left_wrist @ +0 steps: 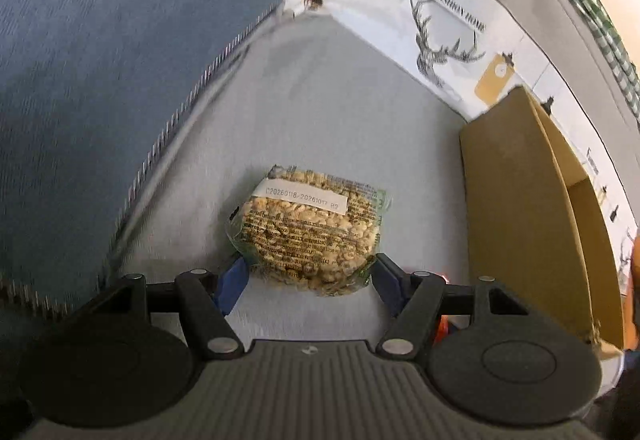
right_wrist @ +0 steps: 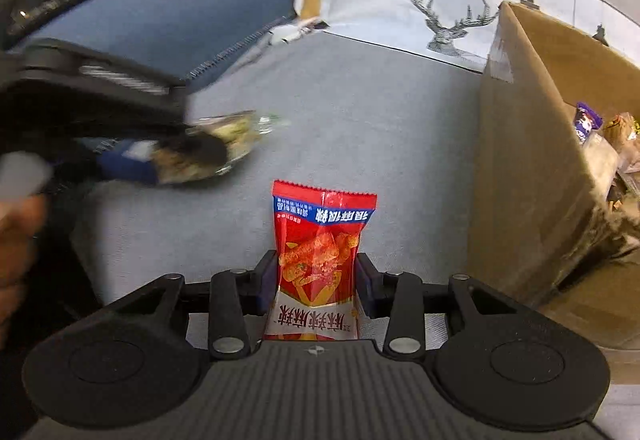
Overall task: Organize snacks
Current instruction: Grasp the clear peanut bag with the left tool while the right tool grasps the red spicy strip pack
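Observation:
My left gripper (left_wrist: 308,276) is shut on a clear packet of puffed grain cake (left_wrist: 310,230), held above the grey cloth; its blue pads press both sides of the packet. The right wrist view shows the same packet (right_wrist: 224,144) blurred at the left, in the left gripper (right_wrist: 160,160). My right gripper (right_wrist: 316,280) is shut on a red snack packet (right_wrist: 322,240) with blue band and white lettering, which stands up between the pads. A brown cardboard box (right_wrist: 532,168) at the right holds several wrapped snacks (right_wrist: 608,144).
A white fabric wall printed with a deer head (right_wrist: 448,20) runs along the back. Blue cushion fabric (left_wrist: 120,60) with a zip edge lies to the left. The cardboard box (left_wrist: 520,208) stands at the right of the grey cloth (left_wrist: 320,112). A hand (right_wrist: 16,240) shows at far left.

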Motion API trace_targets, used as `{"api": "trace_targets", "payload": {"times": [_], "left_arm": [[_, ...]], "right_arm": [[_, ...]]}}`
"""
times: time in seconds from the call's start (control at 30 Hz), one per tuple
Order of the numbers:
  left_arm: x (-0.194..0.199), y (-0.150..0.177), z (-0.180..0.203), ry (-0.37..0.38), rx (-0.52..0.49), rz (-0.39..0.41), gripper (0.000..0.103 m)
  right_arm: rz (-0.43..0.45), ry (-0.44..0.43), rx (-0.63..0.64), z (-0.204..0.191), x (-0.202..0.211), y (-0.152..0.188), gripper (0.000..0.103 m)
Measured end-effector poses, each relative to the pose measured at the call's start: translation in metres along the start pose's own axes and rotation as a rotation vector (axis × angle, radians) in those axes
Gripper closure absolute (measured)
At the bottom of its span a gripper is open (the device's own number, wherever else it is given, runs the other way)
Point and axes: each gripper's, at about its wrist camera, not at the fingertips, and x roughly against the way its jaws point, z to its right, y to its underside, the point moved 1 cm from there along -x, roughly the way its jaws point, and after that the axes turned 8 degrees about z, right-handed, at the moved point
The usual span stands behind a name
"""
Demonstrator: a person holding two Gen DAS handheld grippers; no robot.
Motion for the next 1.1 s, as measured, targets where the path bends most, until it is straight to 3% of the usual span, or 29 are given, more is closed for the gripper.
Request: {"api": "trace_targets", "payload": {"times": [0.13, 0.3, 0.43, 0.97, 1.1], "left_arm": [[-0.005, 0.003, -0.005, 0.005, 0.025, -0.041, 0.021], [-0.006, 0.002, -0.015, 0.034, 0.110, -0.010, 0.017], [-0.005, 0.005, -0.007, 0.015, 0.069, 0.008, 0.008], [-0.013, 0.013, 0.008, -0.032, -0.027, 0.062, 0.007], [-0.014, 0.014, 0.010, -0.038, -0.034, 0.083, 0.007]], "right_arm": [[-0.021, -0.002, -0.040, 0.006, -0.009, 0.004, 0.049], [-0.025, -0.040, -0.028, 0.005, -0.002, 0.005, 0.031], [-0.034, -0.070, -0.018, 0.011, 0.006, 0.009, 0.030], [-0.065, -0.080, 0.035, 0.006, 0.008, 0.023, 0.025], [-0.061, -0.069, 0.052, 0.004, 0.009, 0.024, 0.032]]}}
